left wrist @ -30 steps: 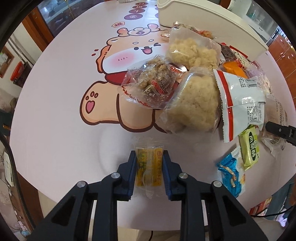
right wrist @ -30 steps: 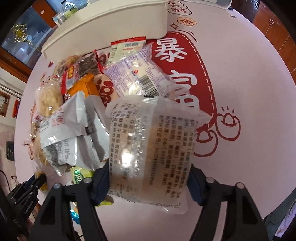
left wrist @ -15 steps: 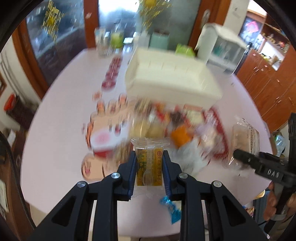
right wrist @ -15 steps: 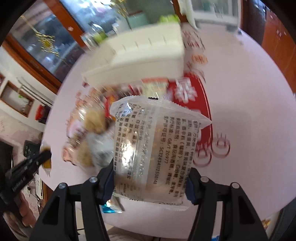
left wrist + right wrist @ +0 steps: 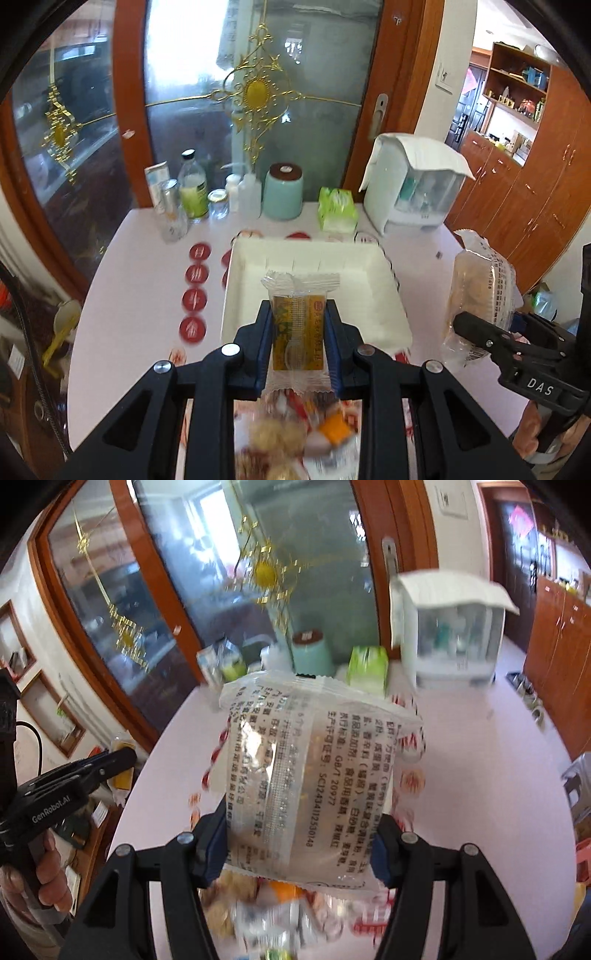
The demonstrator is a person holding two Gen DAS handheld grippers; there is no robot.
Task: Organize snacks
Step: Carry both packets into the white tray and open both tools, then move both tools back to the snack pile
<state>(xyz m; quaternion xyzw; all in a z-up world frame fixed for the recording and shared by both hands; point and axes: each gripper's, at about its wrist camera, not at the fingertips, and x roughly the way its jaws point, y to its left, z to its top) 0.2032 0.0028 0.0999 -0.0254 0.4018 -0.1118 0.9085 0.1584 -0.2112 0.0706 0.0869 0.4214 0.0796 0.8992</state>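
L gripper (image 5: 298,341) clamps yellow snack pkt (image 5: 298,332), white tray (image 5: 369,273) at 12; R gripper (image 5: 299,843) grips clear noodle pkt (image 5: 310,775), table (image 5: 480,775) below.

The snack pile (image 5: 295,439) under your left gripper (image 5: 298,345) is blurred, so you cannot tell the single packs. In the right wrist view, the clear printed packet (image 5: 306,779) hides the white tray, and the far shelf objects (image 5: 229,664) are smeared.
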